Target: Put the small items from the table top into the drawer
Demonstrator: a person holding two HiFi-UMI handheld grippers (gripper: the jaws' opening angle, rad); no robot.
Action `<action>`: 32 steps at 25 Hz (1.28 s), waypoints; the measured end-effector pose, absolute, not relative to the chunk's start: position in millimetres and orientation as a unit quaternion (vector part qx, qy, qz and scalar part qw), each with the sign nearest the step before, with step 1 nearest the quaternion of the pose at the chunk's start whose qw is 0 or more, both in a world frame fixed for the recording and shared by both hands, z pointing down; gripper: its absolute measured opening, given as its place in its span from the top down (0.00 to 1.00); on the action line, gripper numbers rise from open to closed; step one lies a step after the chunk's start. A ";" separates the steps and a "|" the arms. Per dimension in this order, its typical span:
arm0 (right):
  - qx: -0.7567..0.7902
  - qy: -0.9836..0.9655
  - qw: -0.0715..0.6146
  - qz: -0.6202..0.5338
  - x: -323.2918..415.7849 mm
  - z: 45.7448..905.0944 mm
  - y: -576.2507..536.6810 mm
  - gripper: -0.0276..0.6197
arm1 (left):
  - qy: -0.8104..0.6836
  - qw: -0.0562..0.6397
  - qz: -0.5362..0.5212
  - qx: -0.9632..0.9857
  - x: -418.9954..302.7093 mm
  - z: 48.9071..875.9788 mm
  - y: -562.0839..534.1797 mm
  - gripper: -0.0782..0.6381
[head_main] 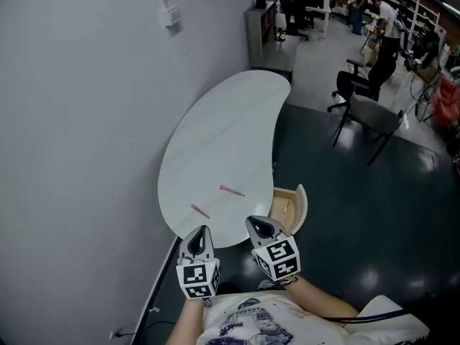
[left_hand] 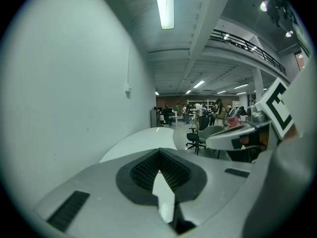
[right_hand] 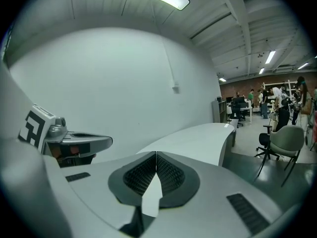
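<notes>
Looking down at a white kidney-shaped surface, with its long left edge tight against a grey wall, so there's no room on that side. The right edge curves inward, and past it there's open dark floor. A chair stands well apart from the surface. The rounded near edge sits right under my gripper tips. The drawer is pulled open, poking out from under the surface's near right edge, just beside my right gripper. What I can see of its inside is light wood.

There are two items on top, both thin, pink and lying flat. The near stick is just ahead of my left gripper. The far stick is a bit further in, and the two are near each other but not touching. Everything beyond them on the surface is bare.

In the left gripper view, the left gripper has its tips pressed together with nothing in them. Same deal for the right gripper in its own view: jaws closed tip to tip and empty. Both hover side by side at the near edge, touching nothing.
</notes>
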State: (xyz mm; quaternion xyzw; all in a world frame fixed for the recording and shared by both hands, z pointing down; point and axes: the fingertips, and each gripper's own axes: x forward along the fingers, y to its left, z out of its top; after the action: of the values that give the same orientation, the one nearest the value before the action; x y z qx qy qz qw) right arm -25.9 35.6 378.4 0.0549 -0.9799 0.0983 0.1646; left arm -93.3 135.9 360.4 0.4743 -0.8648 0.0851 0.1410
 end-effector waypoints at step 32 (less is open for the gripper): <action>0.055 -0.940 0.319 0.105 -191.4 504.1 -43.7 0.92 | -0.812 0.245 0.105 0.518 -277.2 471.6 33.3 0.86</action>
State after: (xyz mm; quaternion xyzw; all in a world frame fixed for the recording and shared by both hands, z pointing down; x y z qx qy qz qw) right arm -191.4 -43.7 504.1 0.0552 -0.9404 0.1052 0.3187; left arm -277.2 33.3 471.6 0.5185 -0.8125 0.1052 0.2450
